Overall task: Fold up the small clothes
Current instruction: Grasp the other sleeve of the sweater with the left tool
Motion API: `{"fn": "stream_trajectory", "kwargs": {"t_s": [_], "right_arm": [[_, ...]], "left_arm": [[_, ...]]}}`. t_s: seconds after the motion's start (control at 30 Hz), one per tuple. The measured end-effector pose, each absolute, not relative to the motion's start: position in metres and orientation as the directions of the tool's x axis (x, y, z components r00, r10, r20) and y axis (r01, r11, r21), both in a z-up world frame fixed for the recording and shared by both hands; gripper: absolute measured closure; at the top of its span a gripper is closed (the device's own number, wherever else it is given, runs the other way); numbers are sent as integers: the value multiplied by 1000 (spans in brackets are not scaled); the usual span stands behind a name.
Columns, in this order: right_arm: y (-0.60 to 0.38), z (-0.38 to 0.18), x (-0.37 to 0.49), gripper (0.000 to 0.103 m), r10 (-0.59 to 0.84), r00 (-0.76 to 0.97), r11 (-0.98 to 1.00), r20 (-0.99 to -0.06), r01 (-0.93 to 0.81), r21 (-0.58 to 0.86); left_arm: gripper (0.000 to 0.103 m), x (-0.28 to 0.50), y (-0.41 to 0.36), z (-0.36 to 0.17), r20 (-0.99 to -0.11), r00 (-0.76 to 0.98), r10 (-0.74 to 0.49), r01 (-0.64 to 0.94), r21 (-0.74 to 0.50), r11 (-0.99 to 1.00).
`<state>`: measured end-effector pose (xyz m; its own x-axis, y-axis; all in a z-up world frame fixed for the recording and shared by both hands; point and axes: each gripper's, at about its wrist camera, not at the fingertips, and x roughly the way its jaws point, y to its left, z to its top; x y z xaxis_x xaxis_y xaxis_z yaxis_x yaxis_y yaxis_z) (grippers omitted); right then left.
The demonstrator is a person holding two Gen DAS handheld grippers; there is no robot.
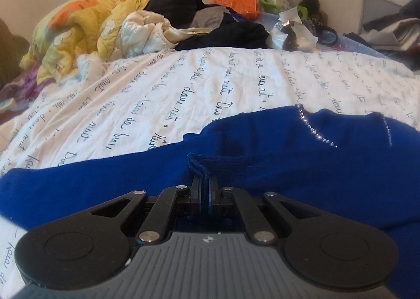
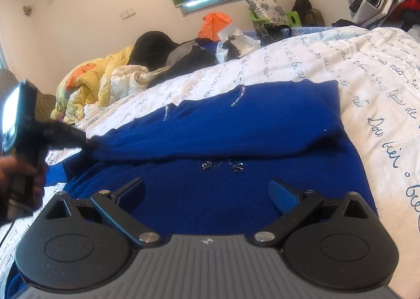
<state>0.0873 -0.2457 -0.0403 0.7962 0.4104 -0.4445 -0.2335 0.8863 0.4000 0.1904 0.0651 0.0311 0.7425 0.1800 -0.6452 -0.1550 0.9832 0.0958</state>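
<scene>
Your left tongs (image 1: 204, 186) are pinched tight on an edge of the blue sweater (image 2: 262, 120), with a small tuck of knit bunched up just past the tips. In the right wrist view you can see those same left tongs (image 2: 88, 145) off to the left, drawing that edge into a taut ridge that runs across the garment from left to right. That ridge is the relation to mind: the sweater's long axis lies crosswise in front of your right tongs (image 2: 207, 192), and the lifted fold line sits just beyond them, nearer the right side's reach than anything else on the bed.

Your right tongs are spread wide and hold nothing; they hover low over the near panel of the sweater, with blue fabric showing between the fingers. Whether the tips touch the knit I cannot tell.

The sweater lies on the white bedspread (image 1: 183, 83) printed with dark cursive script, near your edge of the bed. It is a deep royal blue knit, soft and limp, already doubled over once so an upper layer overlaps the lower. Thin lines of silver sequins (image 2: 237, 96) cross the upper layer, and two small beaded clusters (image 2: 223, 166) sit on the lower layer just below the fold. Expect it to sag and stretch where unsupported.
</scene>
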Motion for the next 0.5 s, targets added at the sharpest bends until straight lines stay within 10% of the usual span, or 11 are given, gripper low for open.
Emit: {"fn": "stream_trajectory", "kwargs": {"t_s": [0.3,0.5], "right_arm": [[-245,-37,91,2,417,782,888,-463,-241,391],[-265,14,132,0,357,861,911,-362,-236,338]], "left_arm": [[82,174,70,40,-641,747,177,-92,164,982],[28,143,37,67,-512,859,4,35,66,997]]}}
